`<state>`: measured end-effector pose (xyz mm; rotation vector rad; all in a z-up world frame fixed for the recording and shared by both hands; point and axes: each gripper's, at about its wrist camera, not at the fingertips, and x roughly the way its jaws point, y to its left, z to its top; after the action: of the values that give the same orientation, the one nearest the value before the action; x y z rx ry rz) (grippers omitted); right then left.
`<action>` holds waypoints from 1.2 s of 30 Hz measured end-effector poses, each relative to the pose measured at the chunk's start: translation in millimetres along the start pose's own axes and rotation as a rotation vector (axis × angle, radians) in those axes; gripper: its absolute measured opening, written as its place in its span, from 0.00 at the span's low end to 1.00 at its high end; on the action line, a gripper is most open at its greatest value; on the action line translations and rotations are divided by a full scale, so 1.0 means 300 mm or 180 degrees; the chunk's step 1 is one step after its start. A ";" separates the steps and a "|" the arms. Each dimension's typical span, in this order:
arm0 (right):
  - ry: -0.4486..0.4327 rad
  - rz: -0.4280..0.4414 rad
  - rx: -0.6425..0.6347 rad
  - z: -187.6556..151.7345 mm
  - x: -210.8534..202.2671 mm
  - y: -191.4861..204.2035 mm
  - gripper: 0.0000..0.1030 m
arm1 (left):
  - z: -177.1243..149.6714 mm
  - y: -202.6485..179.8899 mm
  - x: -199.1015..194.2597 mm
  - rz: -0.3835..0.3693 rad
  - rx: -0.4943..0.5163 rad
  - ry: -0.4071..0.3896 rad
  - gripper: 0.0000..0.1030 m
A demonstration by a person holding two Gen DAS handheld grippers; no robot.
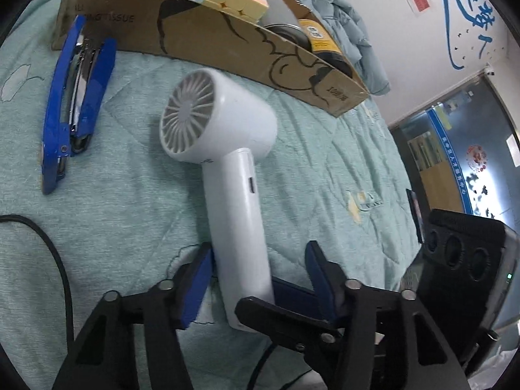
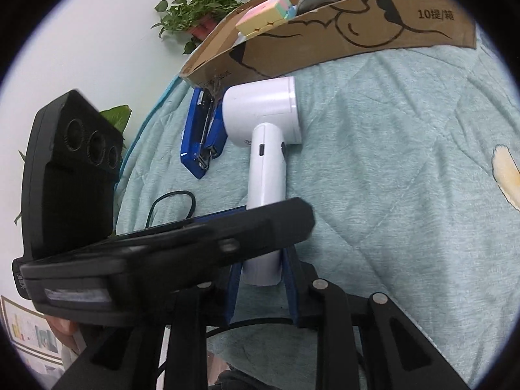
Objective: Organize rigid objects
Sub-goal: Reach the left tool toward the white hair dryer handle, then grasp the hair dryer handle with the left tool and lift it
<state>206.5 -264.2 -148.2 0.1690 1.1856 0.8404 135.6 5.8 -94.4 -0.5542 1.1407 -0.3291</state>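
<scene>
- A white plastic handheld fan lies on the pale green quilt, in front of the brown cardboard box.
- My right gripper clamps the handle's base; my left gripper straddles the handle, only one pad touching.
- Pickup in hand — next, lift into the box, clear of the blue stapler.

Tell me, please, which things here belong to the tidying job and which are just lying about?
Job: fan, its handle gripped by the right gripper; left gripper around that handle; stapler; box with cube inside.
Lying about: cable, plant, jacket, quilt.
</scene>
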 end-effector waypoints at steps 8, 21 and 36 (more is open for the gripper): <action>-0.0068 -0.0193 -0.0244 0.016 0.034 0.068 0.23 | 0.012 0.018 0.006 0.0116 -0.0022 -0.0018 0.30; -0.0371 -0.0239 -0.0567 0.049 -0.038 0.120 0.23 | 0.066 -0.032 -0.101 0.0097 0.0073 -0.0366 0.29; -0.1002 -0.0424 -0.0868 0.317 -0.150 0.126 0.23 | 0.420 -0.178 -0.163 -0.0086 0.0424 -0.0792 0.27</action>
<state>264.9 -238.9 -56.3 -0.0024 0.7706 0.8153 234.0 18.4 11.8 -0.4788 0.8655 -0.3464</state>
